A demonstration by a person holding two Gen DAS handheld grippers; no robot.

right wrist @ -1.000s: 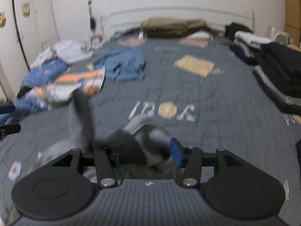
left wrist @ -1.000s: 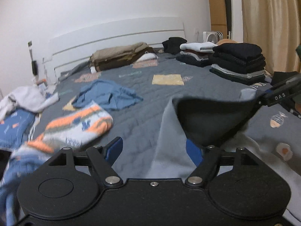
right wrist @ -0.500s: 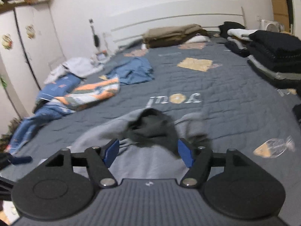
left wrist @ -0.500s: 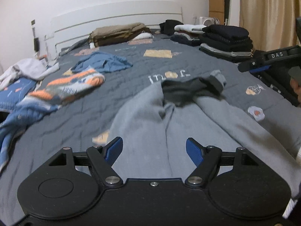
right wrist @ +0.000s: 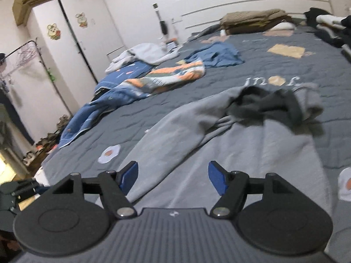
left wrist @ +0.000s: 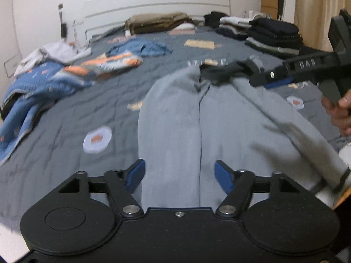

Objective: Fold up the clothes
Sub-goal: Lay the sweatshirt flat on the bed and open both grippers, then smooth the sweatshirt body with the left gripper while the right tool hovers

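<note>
A grey garment (left wrist: 197, 120) with a dark lining turned out at its far end (left wrist: 221, 72) lies spread lengthwise on the grey quilted bed (left wrist: 65, 114). My left gripper (left wrist: 179, 171) is open above the garment's near end, with nothing between its blue pads. In the right wrist view the same grey garment (right wrist: 219, 142) runs away from my right gripper (right wrist: 173, 173), which is open and empty; the dark lining (right wrist: 263, 107) is bunched at the far end. From the left wrist view, the right gripper (left wrist: 269, 79) hovers near the dark lining, held by a hand (left wrist: 337, 109).
Folded dark stacks (left wrist: 274, 35) line the bed's right side, and a tan folded pile (left wrist: 158, 22) sits by the headboard. A blue shirt (left wrist: 140, 48), an orange-striped garment (left wrist: 105, 65), a blue quilted piece (left wrist: 26, 94) and a white garment (left wrist: 54, 52) lie loose on the left. A white wardrobe (right wrist: 76, 43) stands at the left.
A second ago the garment was lifted and bunched at the grippers. It now lies flat on the bed, and both grippers have drawn back toward its near end, open.
</note>
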